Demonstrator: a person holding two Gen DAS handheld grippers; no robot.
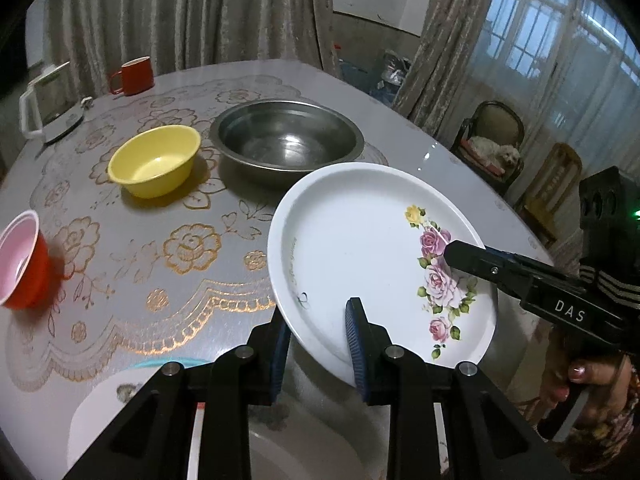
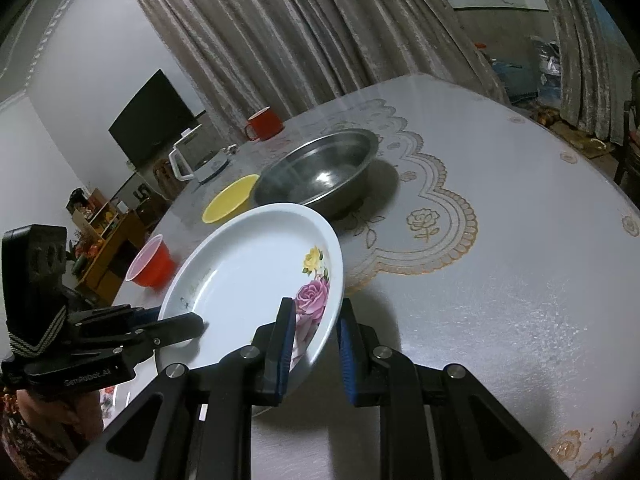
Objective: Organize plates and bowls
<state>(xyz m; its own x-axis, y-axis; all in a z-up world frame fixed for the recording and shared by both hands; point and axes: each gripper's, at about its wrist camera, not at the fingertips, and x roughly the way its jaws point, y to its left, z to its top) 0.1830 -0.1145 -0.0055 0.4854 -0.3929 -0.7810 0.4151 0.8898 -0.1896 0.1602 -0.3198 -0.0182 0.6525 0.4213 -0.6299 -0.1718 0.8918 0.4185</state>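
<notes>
Writing: "DAS" on right gripper (image 1: 452, 254), "GenRobot_AI" on left gripper (image 2: 196, 325) | plate (image 1: 360, 248) tilted above table (image 1: 168, 280), rim clamped between both grippers' nearly closed fingers, left at near edge, right at rose side | left view alone: dog (image 1: 496, 152) on chair; right view alone: television (image 2: 152, 116)

We see a white plate (image 1: 360, 248) with pink roses, tilted up off the table. Behind it sit a yellow bowl (image 1: 155, 162), a big metal bowl (image 1: 286, 138) and a red bowl (image 1: 20, 258).
</notes>
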